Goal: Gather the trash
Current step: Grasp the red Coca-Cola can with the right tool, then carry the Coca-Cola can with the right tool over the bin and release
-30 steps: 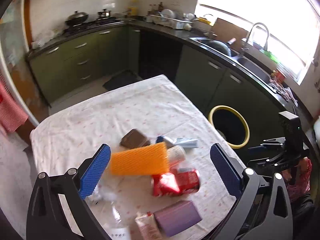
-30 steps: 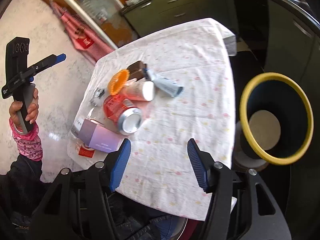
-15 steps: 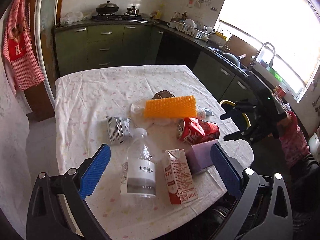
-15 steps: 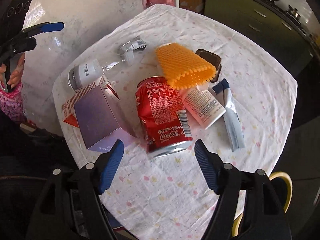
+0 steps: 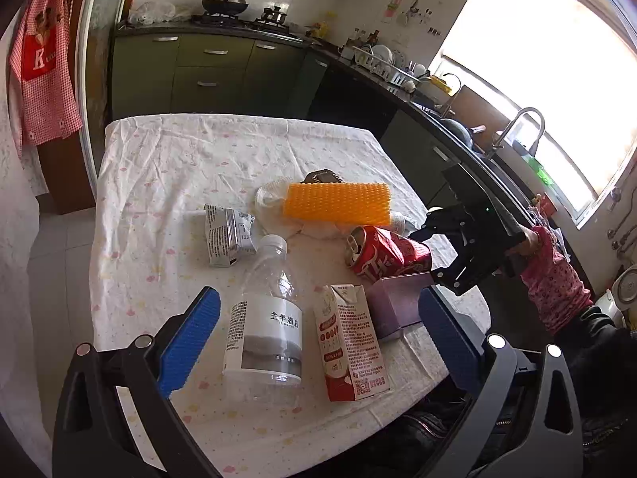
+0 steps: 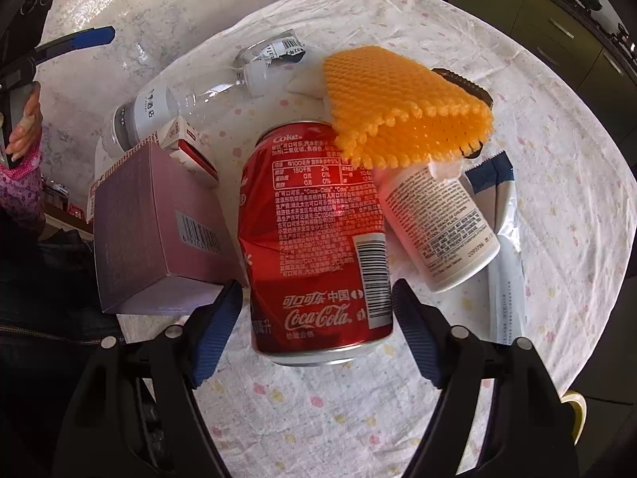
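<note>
A dented red cola can [image 6: 314,239] lies on its side on the cloth-covered table [image 5: 179,167]. My right gripper [image 6: 317,286] points steeply down over it, its jaws closing, with the can's base end between the pads and a thin gap on each side. In the left wrist view the right gripper [image 5: 436,253] hovers at the can [image 5: 388,255]. My left gripper [image 5: 316,296] stands wide open above a clear plastic bottle [image 5: 266,318] and a red-and-white drink carton [image 5: 350,342], touching neither.
A purple box [image 6: 159,219] lies against the can's left side and a white pill bottle [image 6: 438,227] against its right. Orange foam mesh [image 6: 402,115], a blue-white sachet [image 6: 505,247] and a silver wrapper [image 5: 227,235] lie nearby. The yellow bin rim [image 6: 575,414] shows past the table edge.
My right gripper has swung in from the table's edge, rolled and dropped over the red can, which now fills its view. The left gripper has moved over the bottle and carton.
</note>
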Tool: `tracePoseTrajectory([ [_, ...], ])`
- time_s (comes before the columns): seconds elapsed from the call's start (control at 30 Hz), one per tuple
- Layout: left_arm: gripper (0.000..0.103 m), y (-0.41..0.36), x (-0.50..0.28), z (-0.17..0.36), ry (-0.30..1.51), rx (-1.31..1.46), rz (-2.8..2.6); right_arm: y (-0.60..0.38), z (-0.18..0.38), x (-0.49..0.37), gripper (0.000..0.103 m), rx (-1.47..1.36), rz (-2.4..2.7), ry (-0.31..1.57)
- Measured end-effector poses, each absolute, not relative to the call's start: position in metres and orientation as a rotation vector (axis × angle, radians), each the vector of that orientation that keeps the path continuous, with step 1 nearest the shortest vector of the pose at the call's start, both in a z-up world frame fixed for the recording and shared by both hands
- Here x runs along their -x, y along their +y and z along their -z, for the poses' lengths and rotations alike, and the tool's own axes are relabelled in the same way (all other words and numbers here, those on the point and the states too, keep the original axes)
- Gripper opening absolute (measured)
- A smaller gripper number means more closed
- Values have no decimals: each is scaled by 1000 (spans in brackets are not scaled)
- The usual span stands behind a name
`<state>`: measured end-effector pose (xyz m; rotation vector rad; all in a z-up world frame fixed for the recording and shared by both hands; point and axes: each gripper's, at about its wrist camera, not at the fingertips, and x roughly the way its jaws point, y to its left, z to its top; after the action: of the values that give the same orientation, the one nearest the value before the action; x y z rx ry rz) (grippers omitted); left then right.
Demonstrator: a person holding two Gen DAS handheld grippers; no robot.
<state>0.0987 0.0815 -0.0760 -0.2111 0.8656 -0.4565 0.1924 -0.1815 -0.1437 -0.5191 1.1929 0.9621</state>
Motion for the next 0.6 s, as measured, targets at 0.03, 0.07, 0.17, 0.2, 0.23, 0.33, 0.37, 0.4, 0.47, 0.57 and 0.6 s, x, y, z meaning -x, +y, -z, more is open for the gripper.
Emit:
tracePoseTrajectory([
  [0.03, 98, 80, -100, 77, 867, 211, 459, -182, 143, -192, 64, 503, -965, 1189],
  [0.07, 98, 79, -101, 77, 870, 209, 462, -184, 141, -192, 64, 489, -965, 1184],
  [0.17, 98, 74, -104, 79, 877, 208, 472, -189, 132, -186, 64, 472, -957, 1155],
  [0.2, 98, 73, -105, 80, 879, 207, 475, -192, 130, -184, 64, 461, -950, 1146],
  [0.23, 98, 73, -106, 81, 880, 208, 478, -196, 128, -181, 64, 449, -944, 1138],
  [0.33, 98, 70, -108, 83, 885, 209, 488, -210, 120, -169, 64, 418, -928, 1108],
  [0.37, 98, 69, -108, 84, 887, 207, 490, -214, 118, -164, 64, 411, -924, 1099],
  [0.4, 98, 68, -109, 84, 889, 207, 493, -217, 116, -159, 64, 406, -919, 1093],
  [0.47, 98, 65, -110, 85, 893, 205, 501, -226, 113, -149, 64, 396, -901, 1080],
  [0.57, 98, 60, -109, 83, 889, 194, 514, -239, 108, -135, 64, 371, -862, 1062],
  [0.6, 98, 58, -109, 83, 888, 190, 520, -246, 106, -131, 64, 357, -847, 1053],
])
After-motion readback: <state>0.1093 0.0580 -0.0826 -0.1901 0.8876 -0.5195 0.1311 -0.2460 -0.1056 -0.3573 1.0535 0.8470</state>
